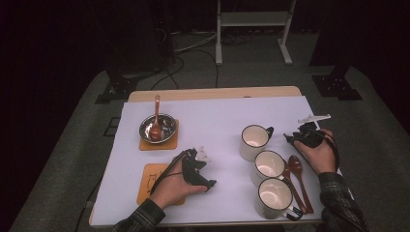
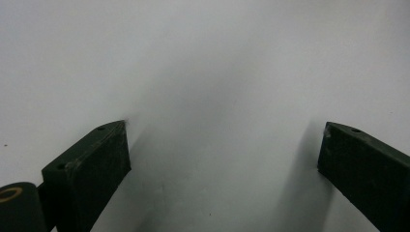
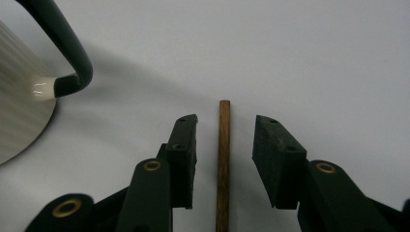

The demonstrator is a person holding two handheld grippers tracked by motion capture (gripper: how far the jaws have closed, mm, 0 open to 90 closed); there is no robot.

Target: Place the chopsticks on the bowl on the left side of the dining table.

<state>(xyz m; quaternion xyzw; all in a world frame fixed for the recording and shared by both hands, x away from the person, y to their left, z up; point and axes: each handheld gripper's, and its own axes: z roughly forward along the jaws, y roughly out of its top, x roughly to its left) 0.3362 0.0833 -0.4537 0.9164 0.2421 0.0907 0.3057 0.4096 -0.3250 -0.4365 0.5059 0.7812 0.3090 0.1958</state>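
Right hand-held gripper [image 3: 225, 130] lined up over a wooden spoon handle [image 3: 223, 164] on the white tabletop [image 1: 212, 121]

Going big to small: three mugs [image 1: 255, 141] in a row look empty inside, and the steel bowl [image 1: 157, 128] on its orange coaster has a spoon standing in it. Two more spoons [image 1: 296, 169] lie beside the mugs. The right jaws stand apart on both sides of the handle, not pinching it. I'd keep it centred and low, squeeze evenly, and mind the mug handle [image 3: 67, 53] nearby. The left hand-held gripper [image 2: 225, 154] is released over bare tabletop.
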